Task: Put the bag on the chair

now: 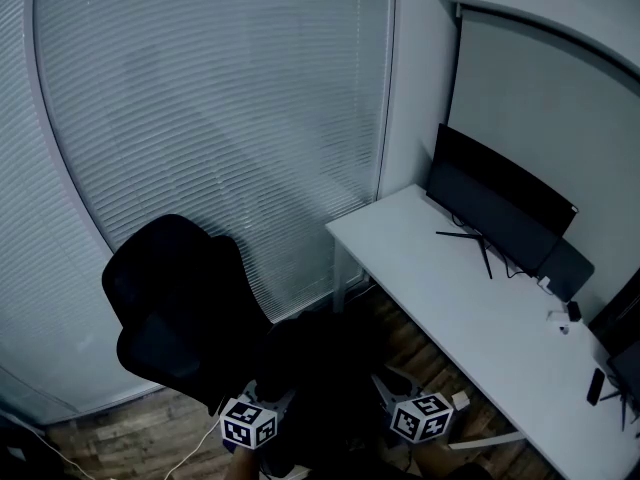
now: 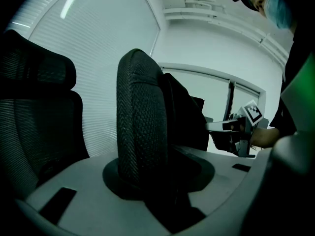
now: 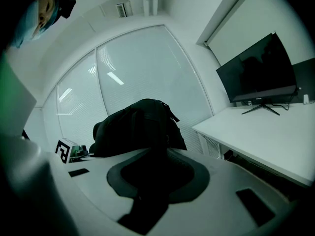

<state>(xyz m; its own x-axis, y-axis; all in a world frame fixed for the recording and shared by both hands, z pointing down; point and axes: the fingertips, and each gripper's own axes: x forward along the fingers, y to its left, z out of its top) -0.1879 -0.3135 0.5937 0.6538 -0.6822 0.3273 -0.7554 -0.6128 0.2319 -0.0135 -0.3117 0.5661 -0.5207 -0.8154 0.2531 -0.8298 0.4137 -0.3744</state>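
My left tongs (image 2: 147,181) clench the padded woven strap (image 2: 140,127) and my right tongs (image 3: 152,181) another dark part of the black fabric bag (image 1: 325,353), which hangs soft and likely saggy just beside the black mesh office chair (image 1: 170,308).

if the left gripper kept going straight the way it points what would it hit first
The bag: the left gripper is clamped on its woven strap, and the black bag body looks close behind. The chair sits left of that line, though depth is unclear.
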